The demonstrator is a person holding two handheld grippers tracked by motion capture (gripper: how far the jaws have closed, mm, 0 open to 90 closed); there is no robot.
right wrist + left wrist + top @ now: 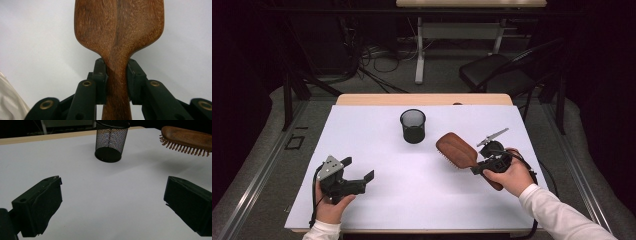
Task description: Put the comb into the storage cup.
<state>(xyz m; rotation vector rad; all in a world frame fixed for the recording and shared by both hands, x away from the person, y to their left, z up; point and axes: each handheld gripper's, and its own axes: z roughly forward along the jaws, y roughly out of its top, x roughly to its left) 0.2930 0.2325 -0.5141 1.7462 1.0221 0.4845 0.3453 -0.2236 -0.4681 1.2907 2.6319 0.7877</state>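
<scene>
White table [377, 200]: hairbrush [456, 149] head points far-left.

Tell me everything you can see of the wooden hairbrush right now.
The brown wooden paddle hairbrush has a broad rounded head narrowing to a slim handle, with visible grain on its smooth back. Short brown bristles point down from the underside. It is held off the white table cover, roughly level, back upward, right of the black mesh cup. The right gripper is shut on its neck, black fingers pressing both sides; nothing else touches it.
</scene>
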